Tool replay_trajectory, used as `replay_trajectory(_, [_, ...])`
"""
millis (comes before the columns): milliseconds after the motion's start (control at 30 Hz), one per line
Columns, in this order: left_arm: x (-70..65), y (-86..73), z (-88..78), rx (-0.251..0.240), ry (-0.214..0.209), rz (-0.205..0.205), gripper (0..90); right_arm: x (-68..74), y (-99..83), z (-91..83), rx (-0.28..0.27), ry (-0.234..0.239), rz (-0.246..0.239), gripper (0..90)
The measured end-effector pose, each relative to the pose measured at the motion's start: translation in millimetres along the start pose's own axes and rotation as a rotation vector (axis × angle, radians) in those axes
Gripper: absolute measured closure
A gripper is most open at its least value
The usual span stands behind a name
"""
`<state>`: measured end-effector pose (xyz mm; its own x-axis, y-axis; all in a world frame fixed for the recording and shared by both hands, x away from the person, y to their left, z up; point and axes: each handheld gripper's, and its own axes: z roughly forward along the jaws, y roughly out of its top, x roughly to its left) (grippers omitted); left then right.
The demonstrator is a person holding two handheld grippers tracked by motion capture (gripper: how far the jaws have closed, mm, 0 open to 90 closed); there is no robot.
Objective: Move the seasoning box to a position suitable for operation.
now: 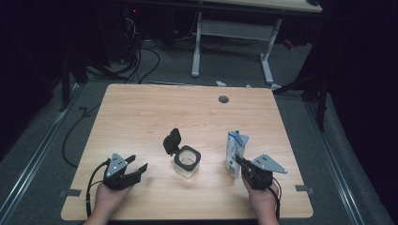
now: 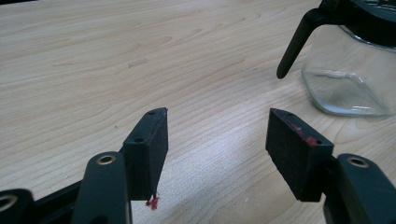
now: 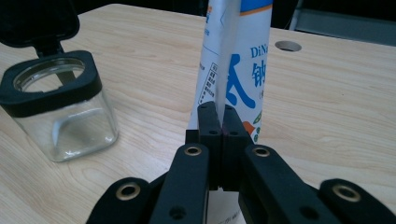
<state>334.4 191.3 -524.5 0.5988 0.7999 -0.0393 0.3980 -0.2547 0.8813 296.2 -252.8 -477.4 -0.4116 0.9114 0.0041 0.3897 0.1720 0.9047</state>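
- Pouch [image 1: 236,152]: upright at the worktop's [image 1: 141,117] right side, edge pinched flat between right gripper's [image 1: 242,165] fingers [image 3: 208,135].
- Jar [image 1: 187,161]: near pouch, mid-worktop, clear glass, black lid [image 1: 172,140] flipped up.
- Left gripper [image 1: 139,165]: fingers [image 2: 152,154] wide, holding nothing, left of jar.

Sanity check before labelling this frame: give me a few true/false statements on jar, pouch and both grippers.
1. The glass jar has its black lid flipped open. True.
2. The left gripper holds the jar. False: its jaws stand open over bare table, the jar off to one side.
3. The right gripper is shut on the pouch. True.
4. The pouch lies flat. False: it stands upright.
5. The jar is full. False: it looks empty.
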Motion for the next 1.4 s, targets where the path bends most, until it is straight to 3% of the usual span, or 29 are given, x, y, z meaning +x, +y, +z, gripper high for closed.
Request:
replay_trajectory(267, [-1.1,-0.3,1.3,0.002,-0.002,0.005,39.5,-3.7,-13.2,-9.1,-0.009,0.001,0.036,88.5])
replay_trajectory(467, [-2.3,-0.4,1.5,0.003,-0.003,0.004,39.4,-2.0,-17.4,-12.5,0.001,-0.011,0.056,76.6])
replay_trajectory(600, [-2.0,-0.8,1.8,0.009,-0.004,0.006,39.4,1.3,-22.0,-7.8,0.030,-0.022,0.062,63.6])
replay_trajectory(767, [-1.4,-0.7,1.3,0.006,-0.002,0.003,39.4,5.8,-23.1,-3.1,0.046,-0.054,0.059,60.1])
replay_trajectory(900, [-0.5,-0.7,1.2,0.005,0.000,0.004,39.3,5.6,-22.3,-0.6,0.048,-0.076,0.067,62.9])
replay_trajectory(1100, [-1.3,-0.9,1.5,0.006,-0.004,0.002,39.4,4.8,-19.2,-2.4,0.017,-0.092,0.055,74.1])
replay_trajectory(1400, [-1.0,-1.2,1.2,0.008,-0.005,0.000,39.4,2.4,-15.6,-0.5,0.024,-0.077,0.049,84.3])
